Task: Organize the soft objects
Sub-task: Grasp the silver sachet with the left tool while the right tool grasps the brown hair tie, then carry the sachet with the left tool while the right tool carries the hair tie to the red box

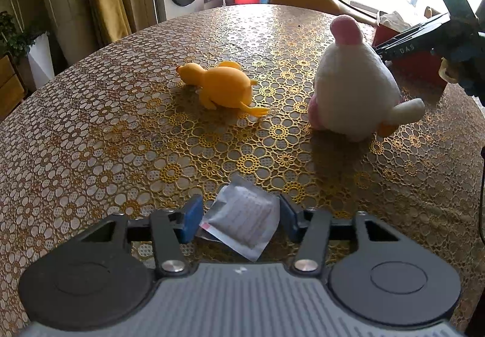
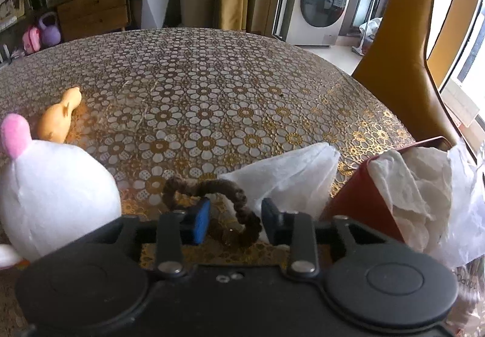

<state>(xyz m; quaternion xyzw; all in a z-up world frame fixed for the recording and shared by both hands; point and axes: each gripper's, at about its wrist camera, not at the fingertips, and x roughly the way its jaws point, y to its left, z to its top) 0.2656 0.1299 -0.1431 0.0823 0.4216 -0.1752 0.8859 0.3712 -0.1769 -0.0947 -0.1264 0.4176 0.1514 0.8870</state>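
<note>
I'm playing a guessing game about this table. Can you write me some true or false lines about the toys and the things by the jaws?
1. The yellow duck is lying on the table. True.
2. The white plush toy has a green top. False: its top is pink.
3. A small packet sits between the jaws of the left gripper. True.
4. A spoon lies between the jaws of the right gripper. False: it is a brown fuzzy loop.
5. The red box is empty. False: crumpled white paper sticks out of it.
</note>
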